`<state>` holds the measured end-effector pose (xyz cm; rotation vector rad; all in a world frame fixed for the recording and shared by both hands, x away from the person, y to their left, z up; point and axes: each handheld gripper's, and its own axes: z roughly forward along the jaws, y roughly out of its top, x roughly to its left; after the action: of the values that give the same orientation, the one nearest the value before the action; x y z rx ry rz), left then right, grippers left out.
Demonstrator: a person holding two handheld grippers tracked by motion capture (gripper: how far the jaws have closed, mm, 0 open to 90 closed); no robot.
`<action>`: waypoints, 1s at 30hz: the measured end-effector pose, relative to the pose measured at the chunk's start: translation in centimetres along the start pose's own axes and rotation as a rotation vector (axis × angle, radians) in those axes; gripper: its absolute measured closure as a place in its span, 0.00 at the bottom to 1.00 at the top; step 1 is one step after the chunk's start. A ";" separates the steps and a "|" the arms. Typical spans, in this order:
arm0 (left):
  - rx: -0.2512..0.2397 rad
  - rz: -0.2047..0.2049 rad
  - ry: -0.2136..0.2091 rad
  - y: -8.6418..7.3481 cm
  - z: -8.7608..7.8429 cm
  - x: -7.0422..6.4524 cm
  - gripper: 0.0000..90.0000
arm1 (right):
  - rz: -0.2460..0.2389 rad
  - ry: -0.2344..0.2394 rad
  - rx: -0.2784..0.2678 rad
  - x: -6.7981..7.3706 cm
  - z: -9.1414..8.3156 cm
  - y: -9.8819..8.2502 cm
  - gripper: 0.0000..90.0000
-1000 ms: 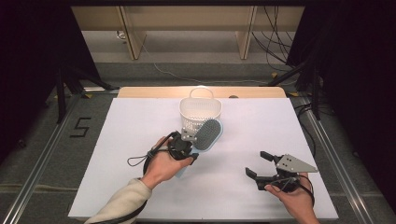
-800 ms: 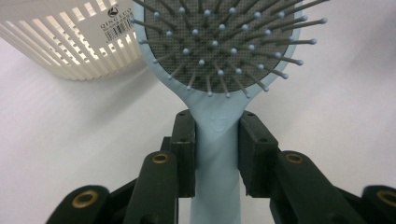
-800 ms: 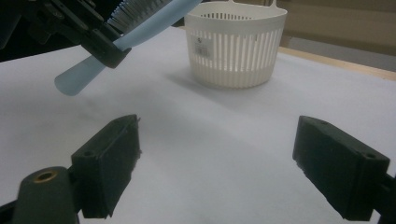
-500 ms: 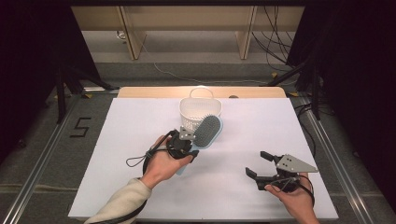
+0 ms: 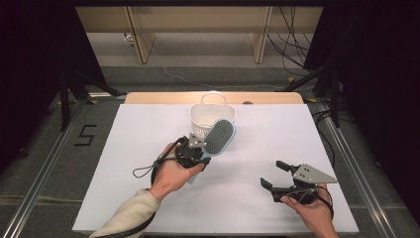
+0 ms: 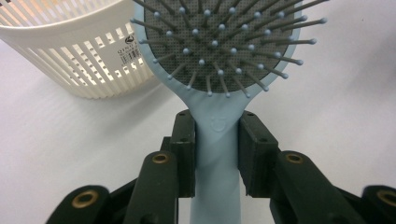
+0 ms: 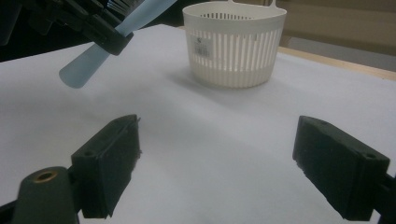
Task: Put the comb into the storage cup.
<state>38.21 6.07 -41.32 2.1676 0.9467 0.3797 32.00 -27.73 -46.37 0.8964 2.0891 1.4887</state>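
High view, left to right: the left gripper (image 5: 197,148) sits near the middle of the white table (image 5: 124,148), lifted off the surface in the person's left hand (image 5: 171,173), its cable looping down beside the wrist. Its jaws are clamped on the pale blue handle of a hairbrush (image 5: 218,138); the left gripper view shows both black pads pressed flat against the handle just below the neck, bristles facing the camera. The brush head tilts up and away from the hand, and its far edge lies over the near rim of the white slotted basket (image 5: 210,116), which stands upright toward the far side of the table. Whether the head touches the rim I cannot tell. Farther right and nearer the person, the right gripper (image 5: 276,176) is held low over bare table, well apart from brush and basket, with its jaws spread wide and nothing between them, as the right gripper view confirms.

As a judgement, the pickup is done and the brush is brought up to the basket. What remains is to carry the head over the opening, lower it in and let go.
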 end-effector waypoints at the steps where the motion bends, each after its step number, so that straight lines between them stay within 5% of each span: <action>1: -0.003 -0.001 0.001 0.0 0.0 0.0 0.77 | 0.002 0.002 0.000 0.0 0.0 0.0 0.17; 30: -0.079 -0.021 0.038 0.3 -0.7 0.4 0.77 | 0.002 0.001 0.000 0.0 0.0 0.0 0.17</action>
<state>38.30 6.60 -40.63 2.0843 0.9586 0.4417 31.98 -27.69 -46.37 0.8985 2.0890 1.4908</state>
